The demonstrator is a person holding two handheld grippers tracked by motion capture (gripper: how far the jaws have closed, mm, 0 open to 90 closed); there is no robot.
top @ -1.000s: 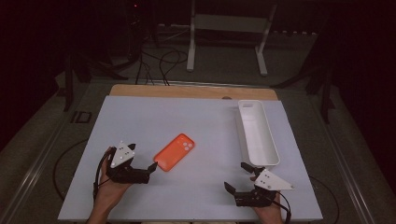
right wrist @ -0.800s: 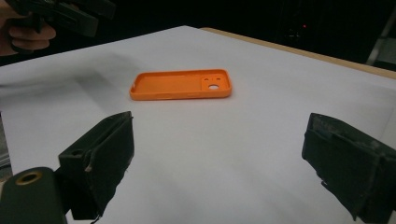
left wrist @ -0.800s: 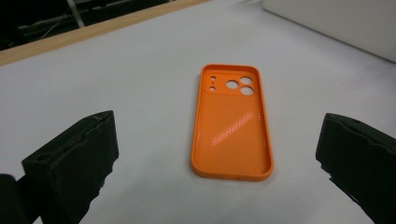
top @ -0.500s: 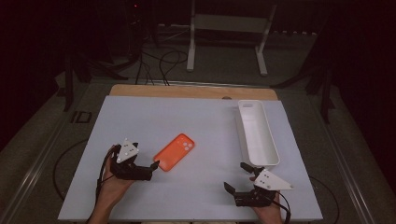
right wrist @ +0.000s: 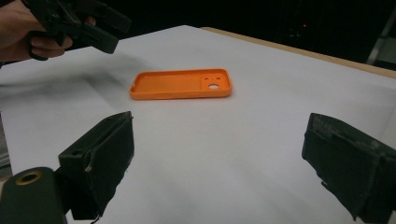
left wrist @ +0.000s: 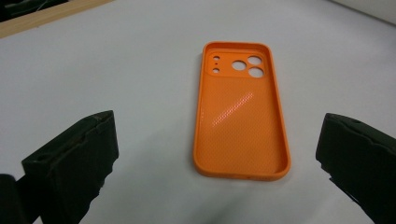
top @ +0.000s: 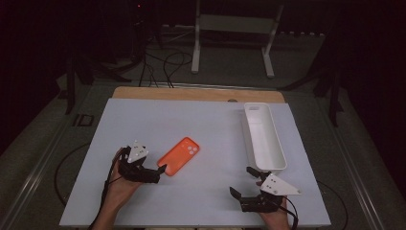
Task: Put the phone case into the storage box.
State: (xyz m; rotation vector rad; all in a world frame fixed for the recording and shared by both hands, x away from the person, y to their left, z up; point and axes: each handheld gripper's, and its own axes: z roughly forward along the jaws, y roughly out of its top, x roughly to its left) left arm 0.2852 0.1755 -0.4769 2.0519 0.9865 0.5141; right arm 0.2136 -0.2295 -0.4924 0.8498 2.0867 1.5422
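phone case (top: 178, 156) unmoved, left gripper (top: 160, 172) nearer

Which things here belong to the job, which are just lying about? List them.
In the job:
- orange phone case, lying hollow side up
- left claw, open, close beside the case

Lying about:
- white tray, to the right
- right claw, open, idle

In the high view, the near end of the orange phone case (top: 178, 156) is covered by a jaw tip of the left tool (top: 152, 173), so contact between them cannot be told. In the left gripper view both black jaws run off the bottom and side edges. The right tool (top: 245, 188) hides most of the hand holding it. The white tray (top: 264, 137) is too small to show its inside clearly.
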